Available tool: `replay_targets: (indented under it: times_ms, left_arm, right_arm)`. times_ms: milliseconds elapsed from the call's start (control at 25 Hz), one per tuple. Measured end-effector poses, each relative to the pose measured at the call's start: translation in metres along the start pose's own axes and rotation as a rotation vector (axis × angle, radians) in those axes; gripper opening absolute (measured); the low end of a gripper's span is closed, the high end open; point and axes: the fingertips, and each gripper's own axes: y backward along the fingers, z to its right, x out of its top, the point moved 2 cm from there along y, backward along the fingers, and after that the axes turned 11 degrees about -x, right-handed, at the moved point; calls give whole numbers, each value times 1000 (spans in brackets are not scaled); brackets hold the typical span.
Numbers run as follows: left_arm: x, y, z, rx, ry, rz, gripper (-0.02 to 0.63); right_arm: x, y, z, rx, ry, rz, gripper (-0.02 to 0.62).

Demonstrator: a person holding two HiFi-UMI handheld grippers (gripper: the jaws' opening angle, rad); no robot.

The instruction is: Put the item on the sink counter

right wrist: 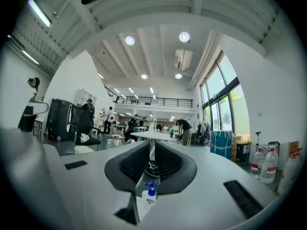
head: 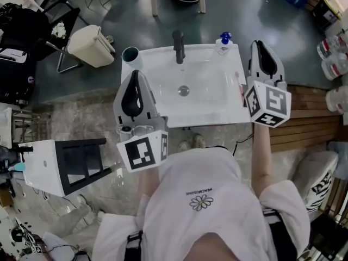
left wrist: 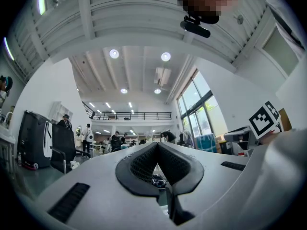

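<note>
The white sink counter point(head: 155, 69) lies below me, with a dark faucet point(head: 178, 45) at the back of its basin. A clear soap bottle with a blue pump point(head: 223, 42) stands at the back right; it also shows small between the jaws in the right gripper view point(right wrist: 149, 195). A teal cup point(head: 131, 55) stands at the back left corner, and a thin pink stick point(head: 241, 89) lies along the right rim. My left gripper point(head: 135, 76) is over the sink's left front, shut and empty point(left wrist: 157, 146). My right gripper point(head: 260, 45) is past the right edge, shut and empty point(right wrist: 152, 146).
A beige lidded bin point(head: 91, 45) stands left of the sink. A white and black cabinet point(head: 60, 165) lies on the floor at my left. Wooden slats point(head: 312, 118) and several water bottles point(head: 333, 58) are at the right. A striped seat point(head: 319, 175) is near my right side.
</note>
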Motion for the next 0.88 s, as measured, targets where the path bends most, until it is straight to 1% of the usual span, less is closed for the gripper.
replay_targets:
  times_ms: [160,240,320,520,640,720,880]
  left_arm:
    - [6,2,-1,4,-1,7,15]
    - [8,2,-3,7,-3,10,15]
    - [9,3,-4,10,-4,13,15]
    - [9,2,-3,10,-9,8,15]
    - [9,2,-2,8,-15,13,15]
    - [9,1,-2,6,-13,15,15]
    - [9,0,0,1,-9,16,15]
  right_arm:
    - [31,23,-22,21,10,128,17]
    - [41,32,-36,46,13,164,12]
    - [45,41,-50,71,-6,180,12]
    - [42,61,-76,129,-79,177,12]
    - [38,68,-90,164,-84,172,12]
    - [32,71,-97,184,-85,152,12]
    - [26,74,-103,205,-76,124,12]
